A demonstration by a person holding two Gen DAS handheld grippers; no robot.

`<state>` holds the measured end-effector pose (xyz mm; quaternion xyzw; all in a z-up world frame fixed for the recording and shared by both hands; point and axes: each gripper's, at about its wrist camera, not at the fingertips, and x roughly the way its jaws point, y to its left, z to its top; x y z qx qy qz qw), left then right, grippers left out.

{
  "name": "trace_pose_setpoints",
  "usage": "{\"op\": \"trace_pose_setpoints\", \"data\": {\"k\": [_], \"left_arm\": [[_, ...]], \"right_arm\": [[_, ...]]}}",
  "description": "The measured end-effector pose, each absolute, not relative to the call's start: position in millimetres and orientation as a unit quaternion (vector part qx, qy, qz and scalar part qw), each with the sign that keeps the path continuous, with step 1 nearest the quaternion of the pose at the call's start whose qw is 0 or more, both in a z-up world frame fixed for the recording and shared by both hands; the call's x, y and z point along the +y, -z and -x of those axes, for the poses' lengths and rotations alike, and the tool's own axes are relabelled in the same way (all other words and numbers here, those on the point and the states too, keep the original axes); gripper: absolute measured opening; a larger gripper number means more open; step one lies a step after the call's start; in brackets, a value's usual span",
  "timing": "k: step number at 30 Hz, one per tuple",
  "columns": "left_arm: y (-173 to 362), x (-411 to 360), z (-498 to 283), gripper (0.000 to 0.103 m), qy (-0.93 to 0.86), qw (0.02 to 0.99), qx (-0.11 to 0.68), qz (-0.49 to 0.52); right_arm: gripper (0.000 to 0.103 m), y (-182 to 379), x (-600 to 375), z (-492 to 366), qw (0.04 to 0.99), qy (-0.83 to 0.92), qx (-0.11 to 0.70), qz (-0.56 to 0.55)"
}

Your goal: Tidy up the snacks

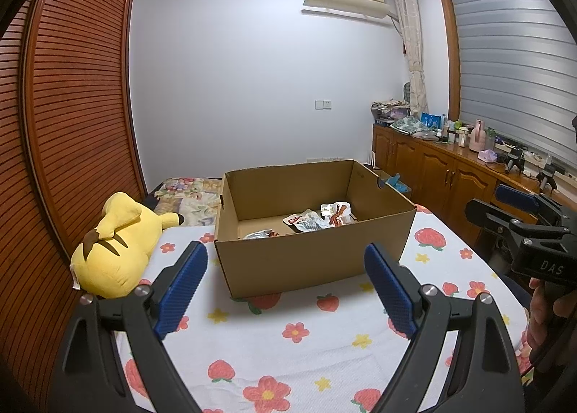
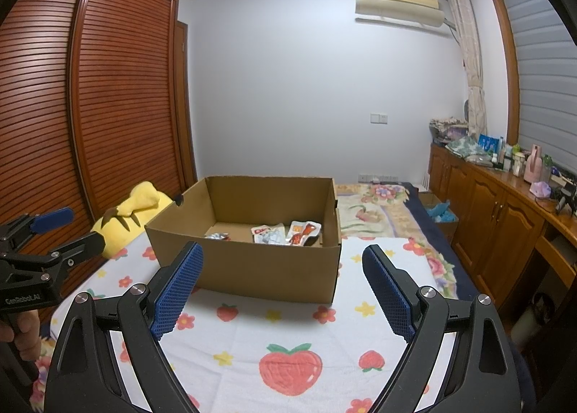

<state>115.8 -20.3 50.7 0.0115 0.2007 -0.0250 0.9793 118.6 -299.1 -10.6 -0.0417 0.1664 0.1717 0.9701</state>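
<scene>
Both tools spread, empty, hovering over bed short of box.
Left tool (image 1: pixel 285 290) and right tool (image 2: pixel 283 290) pinch nothing; snacks (image 1: pixel 317 218) lie in box (image 1: pixel 310 258) at far right. Risk: near wall blocks reach, fingers snag rim, light box slides on bedspread. Plush (image 1: pixel 115 247) just beside box.
</scene>
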Motion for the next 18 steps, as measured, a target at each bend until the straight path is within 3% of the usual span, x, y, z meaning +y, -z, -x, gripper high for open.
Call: {"op": "trace_pose_setpoints", "data": {"k": [18], "left_arm": [[-50.4,-20.8,-114.3,0.090,0.026,0.979,0.200,-0.012]], "right_arm": [[0.092,9.8,-298.9,-117.3,0.970,-0.171,0.165,0.041]]}}
